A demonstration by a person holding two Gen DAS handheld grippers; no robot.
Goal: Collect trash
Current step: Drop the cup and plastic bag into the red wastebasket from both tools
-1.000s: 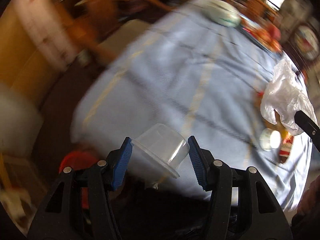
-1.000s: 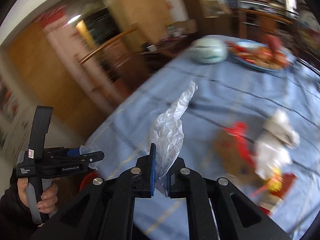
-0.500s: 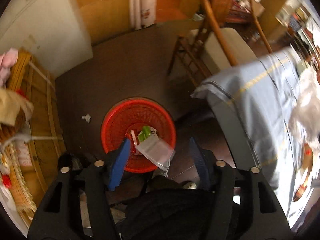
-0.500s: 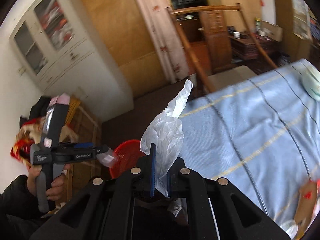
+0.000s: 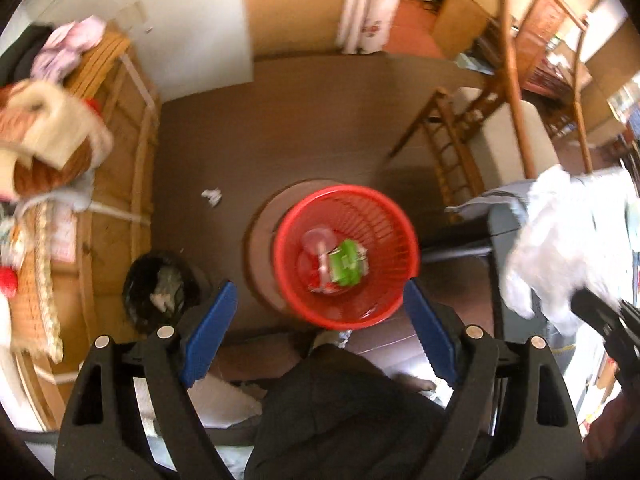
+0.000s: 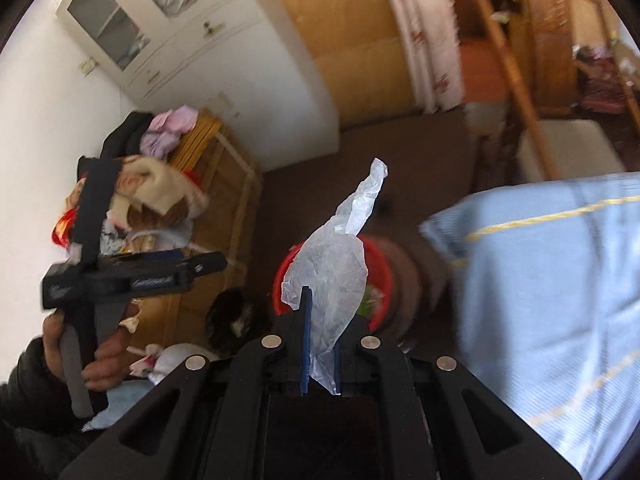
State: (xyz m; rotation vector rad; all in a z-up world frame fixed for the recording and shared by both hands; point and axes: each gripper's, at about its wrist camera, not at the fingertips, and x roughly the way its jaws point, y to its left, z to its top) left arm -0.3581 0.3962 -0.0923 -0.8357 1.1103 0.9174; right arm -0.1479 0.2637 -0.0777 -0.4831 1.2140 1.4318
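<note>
My left gripper (image 5: 319, 286) points down over a red mesh basket (image 5: 384, 208) on the brown floor. Its jaws are opening and nothing is between them. A clear plastic cup (image 5: 318, 240) lies in the basket beside a green wrapper (image 5: 346, 266). My right gripper (image 6: 320, 320) is shut on a crumpled white plastic bag (image 6: 336, 264), which stands up above the pads and covers part of the basket (image 6: 380, 272). In the left wrist view the bag (image 5: 560, 232) hangs at the right edge. The right wrist view shows the left gripper (image 6: 216, 266) side-on in a hand.
A black bin (image 5: 160, 284) with a liner stands left of the basket. A crumpled paper scrap (image 5: 211, 196) lies on the floor. The table's blue cloth (image 6: 540, 280) hangs at right, a wooden chair (image 5: 480, 120) beyond it. A wooden bench (image 5: 120, 160) piled with clothes runs along the left wall.
Both grippers swung from the table to above the floor basket. The left one let go of the clear cup, which now lies in the basket, and its jaws widened. The right still holds the bag.
</note>
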